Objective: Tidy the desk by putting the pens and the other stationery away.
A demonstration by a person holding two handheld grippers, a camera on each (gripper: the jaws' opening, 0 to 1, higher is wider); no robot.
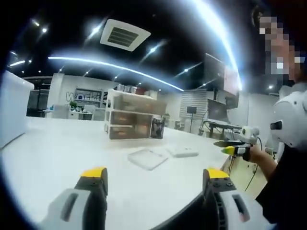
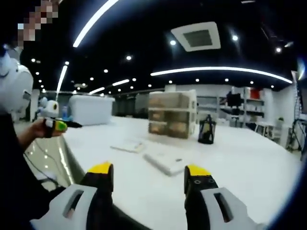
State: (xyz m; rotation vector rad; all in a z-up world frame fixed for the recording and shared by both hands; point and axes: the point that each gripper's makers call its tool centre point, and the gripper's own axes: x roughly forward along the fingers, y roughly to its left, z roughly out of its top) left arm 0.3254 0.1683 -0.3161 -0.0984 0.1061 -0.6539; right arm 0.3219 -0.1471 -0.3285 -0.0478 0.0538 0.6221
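- Holding both grippers low at the near edge of the white table (image 1: 57, 148), we look out across its top; neither tool touches anything.
- Our left gripper (image 1: 152, 178) shows two yellow-tipped jaws set wide apart, released, with nothing between them.
- Our right gripper (image 2: 148, 173) looks the same: jaws spread and empty. In the left gripper view it also appears at the right, gripped by a hand (image 1: 254, 154).
- Toward the far edge of the table stands a clear drawer unit (image 1: 130, 115) with stacked drawers, all seemingly closed. We judge this the likely place for putting things away.
- Just beside the drawer unit stands a small dark holder (image 2: 206, 130); whether it holds pens is too small to tell.
- Nearer the middle of the table lie two flat pale items, well apart from our jaws: a clear flat case or lid (image 1: 147, 158) and a white slab-like object (image 1: 182, 153). What they are exactly, we cannot tell.
- A large white storage bin (image 2: 91, 109) sits at a far corner of the table.
- We cannot make out any loose pens on the table from here.
- Judging progress: nothing is held, the flat items are still out, and no drawer is open, so the tidying looks either barely begun or between items. Reaching forward to the flat pieces seems the next step.
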